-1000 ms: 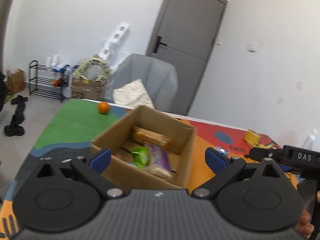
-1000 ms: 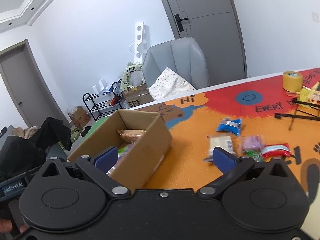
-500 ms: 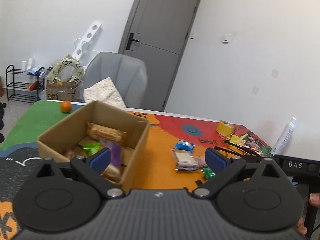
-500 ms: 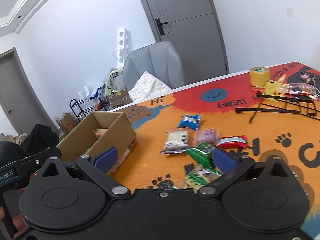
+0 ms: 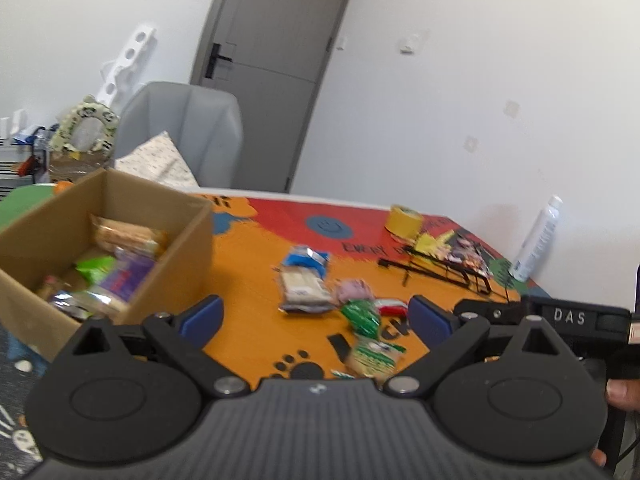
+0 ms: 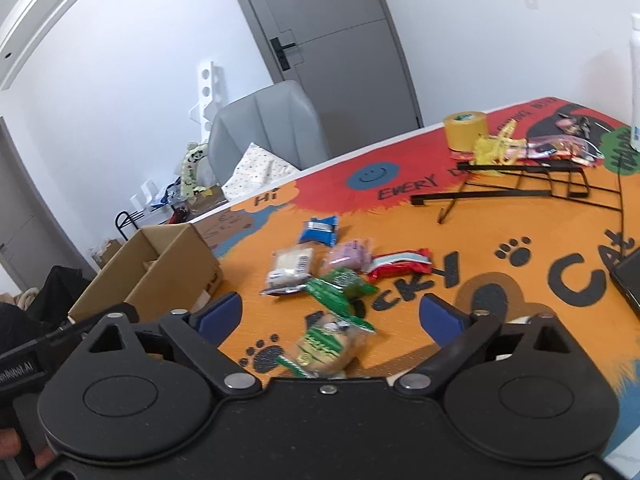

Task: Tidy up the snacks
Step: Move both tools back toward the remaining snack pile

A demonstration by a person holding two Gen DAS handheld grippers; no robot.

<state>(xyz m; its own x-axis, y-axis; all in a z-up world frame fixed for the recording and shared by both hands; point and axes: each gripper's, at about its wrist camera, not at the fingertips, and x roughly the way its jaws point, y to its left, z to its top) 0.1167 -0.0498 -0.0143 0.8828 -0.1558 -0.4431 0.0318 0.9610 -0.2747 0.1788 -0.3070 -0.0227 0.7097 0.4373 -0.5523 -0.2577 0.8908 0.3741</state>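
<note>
An open cardboard box (image 5: 172, 236) (image 6: 176, 264) stands on the left of the colourful table mat and holds several snack packets (image 5: 120, 272). Loose snacks lie to its right: a blue packet (image 6: 319, 230), a pale cracker pack (image 6: 290, 270), a pink packet (image 6: 349, 254), a red packet (image 6: 400, 265), a green packet (image 6: 340, 288) and a green-labelled bun pack (image 6: 326, 348). My left gripper (image 5: 316, 318) is open and empty above the mat beside the box. My right gripper (image 6: 332, 314) is open and empty, just over the bun pack.
A yellow tape roll (image 6: 464, 130), a black wire rack (image 6: 520, 184) with yellow and red packets, and a white bottle (image 5: 536, 240) stand at the far right. A dark flat object (image 6: 628, 280) lies at the right edge. A grey chair (image 5: 184, 132) stands behind the table.
Both grippers have swung right, away from the box and toward the loose snacks. The right gripper now sits closer over the bun pack. Both stay open and empty.
</note>
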